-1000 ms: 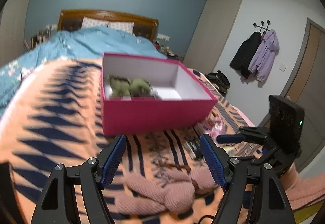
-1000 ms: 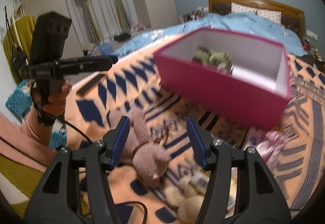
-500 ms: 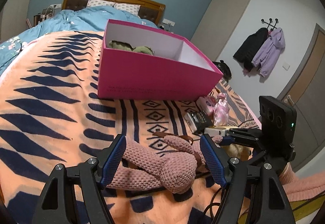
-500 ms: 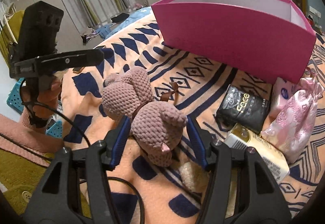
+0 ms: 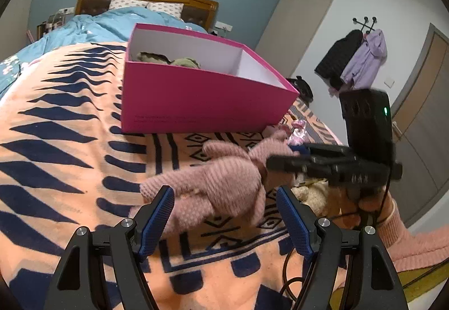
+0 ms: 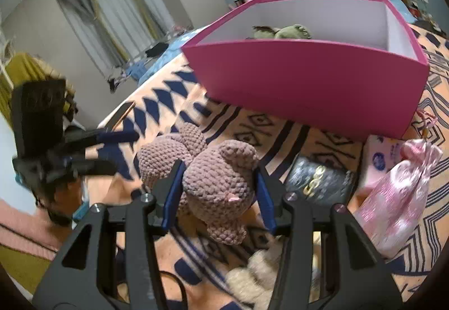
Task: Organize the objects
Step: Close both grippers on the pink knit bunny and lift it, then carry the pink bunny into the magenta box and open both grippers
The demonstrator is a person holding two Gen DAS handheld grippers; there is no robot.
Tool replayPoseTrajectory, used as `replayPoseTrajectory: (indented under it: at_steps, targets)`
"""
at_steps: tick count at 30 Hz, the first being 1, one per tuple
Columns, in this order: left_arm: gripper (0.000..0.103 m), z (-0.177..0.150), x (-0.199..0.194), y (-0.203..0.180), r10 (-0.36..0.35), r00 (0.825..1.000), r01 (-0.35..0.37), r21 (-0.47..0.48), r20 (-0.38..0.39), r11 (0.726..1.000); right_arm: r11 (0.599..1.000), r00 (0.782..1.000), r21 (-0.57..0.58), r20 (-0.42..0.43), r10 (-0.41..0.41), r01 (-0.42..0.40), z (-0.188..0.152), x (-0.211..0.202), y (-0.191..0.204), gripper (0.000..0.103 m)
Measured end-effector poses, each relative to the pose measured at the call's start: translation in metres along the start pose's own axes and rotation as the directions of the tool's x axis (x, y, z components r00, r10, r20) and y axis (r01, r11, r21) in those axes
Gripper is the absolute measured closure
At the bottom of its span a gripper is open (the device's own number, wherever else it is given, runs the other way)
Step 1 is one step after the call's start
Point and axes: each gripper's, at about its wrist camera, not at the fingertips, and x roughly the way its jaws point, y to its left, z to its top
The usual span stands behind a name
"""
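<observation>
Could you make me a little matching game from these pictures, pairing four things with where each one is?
Things:
1. pink crocheted bunny
2. green plush toy
3. pink satin pouch
4. purple jacket

Places:
A. hanging on a wall hook by the door
B. inside the pink box
C. between the fingers of the right gripper
D. lying on the blanket to the right of the bunny

Pairs: 1-C, 2-B, 3-D, 4-A
</observation>
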Motion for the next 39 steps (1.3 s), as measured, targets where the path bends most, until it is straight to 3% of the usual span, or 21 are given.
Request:
replayPoseTrajectory:
  at_steps: [6,10,15,24,39]
  targets:
    - [0.028,0.004,0.023,-0.001,-0.015,0.999,0.015,0.0,-0.051,1.0,0.998,1.0,0.064,0.014,0.025,-0.026,0.01,0.001,-0.012,0.052]
    - [0.041,0.009,0.03,-0.002,-0.05,0.997,0.05,-0.009,-0.065,0.999,0.997,0.999,0.076,0.017,0.032,-0.033,0.013,0.002,-0.013,0.052]
    - [0.043,0.015,0.03,-0.008,-0.063,0.996,0.063,0.005,-0.063,0.998,0.997,0.999,0.076,0.039,0.021,-0.024,0.019,-0.007,-0.014,0.052]
    - [0.043,0.038,0.004,-0.024,-0.052,0.999,0.051,0.073,0.005,0.996,1.0,0.993,0.013,0.115,0.016,-0.017,0.038,-0.033,0.005,0.052]
    - [0.043,0.118,-0.03,-0.042,0.003,0.989,-0.03,0.187,0.145,0.982,0.997,0.964,-0.083,0.266,0.022,0.001,0.105,-0.066,0.018,0.052]
